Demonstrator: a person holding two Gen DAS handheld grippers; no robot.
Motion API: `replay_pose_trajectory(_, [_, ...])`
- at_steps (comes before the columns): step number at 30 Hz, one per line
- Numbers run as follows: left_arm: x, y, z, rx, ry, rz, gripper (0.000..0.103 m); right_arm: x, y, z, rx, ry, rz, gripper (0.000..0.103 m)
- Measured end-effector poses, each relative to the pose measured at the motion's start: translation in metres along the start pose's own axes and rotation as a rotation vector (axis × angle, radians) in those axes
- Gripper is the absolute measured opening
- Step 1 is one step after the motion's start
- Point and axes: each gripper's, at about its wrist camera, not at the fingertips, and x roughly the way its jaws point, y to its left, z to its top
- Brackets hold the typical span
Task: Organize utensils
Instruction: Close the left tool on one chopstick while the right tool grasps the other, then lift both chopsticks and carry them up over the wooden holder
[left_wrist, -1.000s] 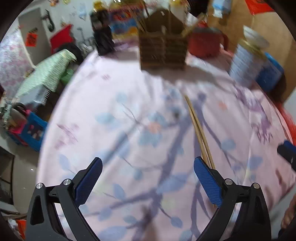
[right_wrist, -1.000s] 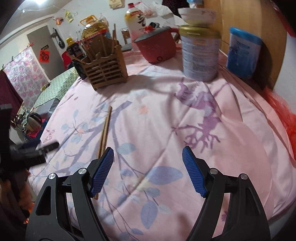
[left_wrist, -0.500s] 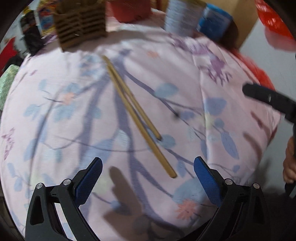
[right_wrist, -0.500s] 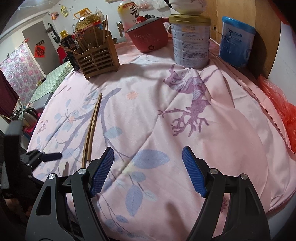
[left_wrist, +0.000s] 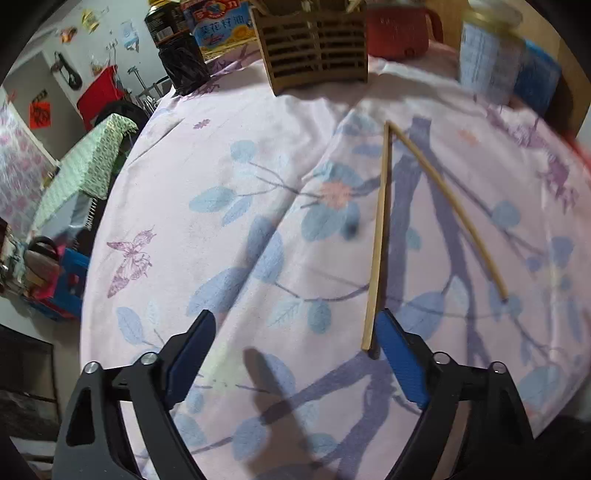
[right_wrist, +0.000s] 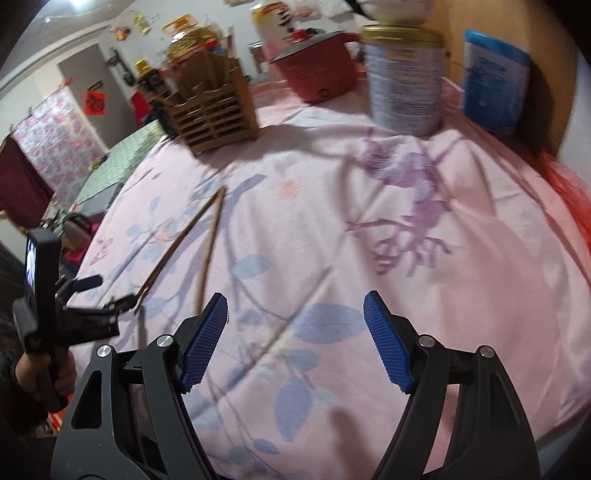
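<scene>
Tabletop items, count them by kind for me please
Chopsticks: 2
Wooden utensil holder: 1
Red pot: 1
Tin can: 1
Blue container: 1
Total: 6

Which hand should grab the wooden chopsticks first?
Probably left. The left tool sits right at the near end of one wooden chopstick, its jaws closing. The right tool hovers over bare pink cloth.

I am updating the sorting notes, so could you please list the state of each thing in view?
Left tongs: closing, one chopstick's end between them, not yet pressed.
Right tongs: open, empty.
Chopsticks: lying on the tablecloth, far tips touching, near ends apart.
Wooden holder: upright.
Red pot: lid on.
</scene>
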Motion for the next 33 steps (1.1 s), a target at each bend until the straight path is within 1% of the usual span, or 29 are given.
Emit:
replay_pose_trajectory(1, [-0.001,-0.002,-0.002,-0.009,-0.006,-0.03,0.082,0.004,0.007,0.0,-0.02,0.014,0.021,0.074])
replay_pose_trajectory(4, [-0.001,-0.01,-0.009,-0.005,-0.003,-0.08,0.072,0.017,0.026,0.0,-0.083,0.055,0.071,0.068])
replay_pose_trajectory(6, [0.0,-0.02,-0.014,0.004,0.005,-0.105,0.061,0.021,0.038,-0.001,-0.119,0.072,0.093,0.066])
replay_pose_trajectory(7, [-0.002,-0.02,-0.017,0.0,-0.009,-0.123,0.06,0.023,0.043,-0.001,-0.136,0.076,0.101,0.065])
replay_pose_trajectory(10, [-0.004,-0.017,-0.021,-0.015,-0.023,-0.133,0.048,0.024,0.049,-0.002,-0.153,0.078,0.109,0.065])
replay_pose_trajectory(12, [-0.004,-0.011,-0.02,-0.038,-0.037,-0.144,0.036,0.023,0.047,-0.001,-0.148,0.079,0.108,0.065])
replay_pose_trajectory(13, [-0.002,-0.008,-0.018,-0.047,-0.041,-0.152,0.032,0.023,0.047,-0.001,-0.145,0.079,0.108,0.065])
replay_pose_trajectory(15, [-0.001,-0.008,-0.015,-0.054,-0.05,-0.165,0.017,0.023,0.046,-0.001,-0.141,0.077,0.105,0.065])
replay_pose_trajectory(16, [0.0,-0.009,-0.013,-0.05,-0.053,-0.167,0.013,0.023,0.046,0.0,-0.141,0.076,0.104,0.064])
replay_pose_trajectory(17, [0.0,-0.011,-0.013,-0.043,-0.055,-0.168,0.008,0.024,0.047,0.0,-0.143,0.077,0.104,0.063])
replay_pose_trajectory(21, [-0.011,-0.005,-0.01,-0.05,-0.091,-0.159,0.008,0.03,0.051,0.001,-0.152,0.087,0.118,0.06])
replay_pose_trajectory(24, [-0.016,0.008,-0.008,-0.081,-0.09,-0.145,0.008,0.042,0.059,0.001,-0.177,0.103,0.124,0.058])
replay_pose_trajectory(28, [-0.021,0.018,-0.009,-0.092,-0.094,-0.125,0.008,0.056,0.071,-0.002,-0.207,0.125,0.138,0.057])
replay_pose_trajectory(31, [-0.025,0.022,-0.01,-0.095,-0.097,-0.121,0.008,0.063,0.079,-0.006,-0.226,0.145,0.147,0.048])
replay_pose_trajectory(33, [-0.026,0.024,-0.011,-0.094,-0.094,-0.117,0.008,0.066,0.081,-0.008,-0.227,0.153,0.144,0.033])
